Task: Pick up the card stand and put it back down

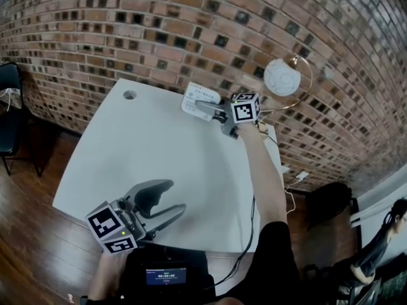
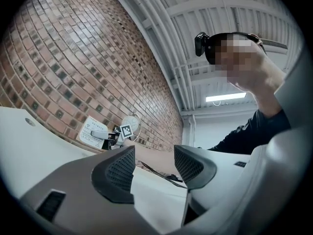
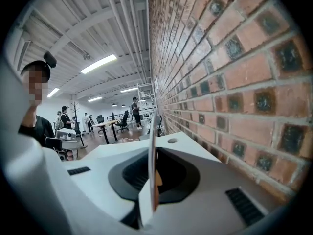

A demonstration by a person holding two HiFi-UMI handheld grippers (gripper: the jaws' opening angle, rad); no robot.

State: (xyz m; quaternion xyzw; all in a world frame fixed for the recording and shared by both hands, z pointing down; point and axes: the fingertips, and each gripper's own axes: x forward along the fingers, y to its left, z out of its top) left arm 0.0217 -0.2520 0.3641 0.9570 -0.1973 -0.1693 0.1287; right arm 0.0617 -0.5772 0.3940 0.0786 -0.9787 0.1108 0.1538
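Observation:
The card stand [image 1: 198,100] is a white printed card at the table's far edge, close to the brick wall. My right gripper [image 1: 208,108] is shut on it. In the right gripper view the card stand [image 3: 153,146] shows edge-on as a thin upright sheet pinched between the dark pads [image 3: 171,175]. The left gripper view shows the same card stand [image 2: 90,129] far off against the wall, with the right gripper [image 2: 106,135] on it. Whether it rests on the table I cannot tell. My left gripper [image 1: 173,199] hovers at the table's near edge, open and holding nothing [image 2: 154,165].
The white table [image 1: 152,151] has a round cable hole [image 1: 130,94] at its far left. A lamp with a white globe and gold ring [image 1: 283,78] stands by the wall, right of the card. Cables [image 1: 289,176] hang off the right edge. A black chair [image 1: 9,107] stands at left.

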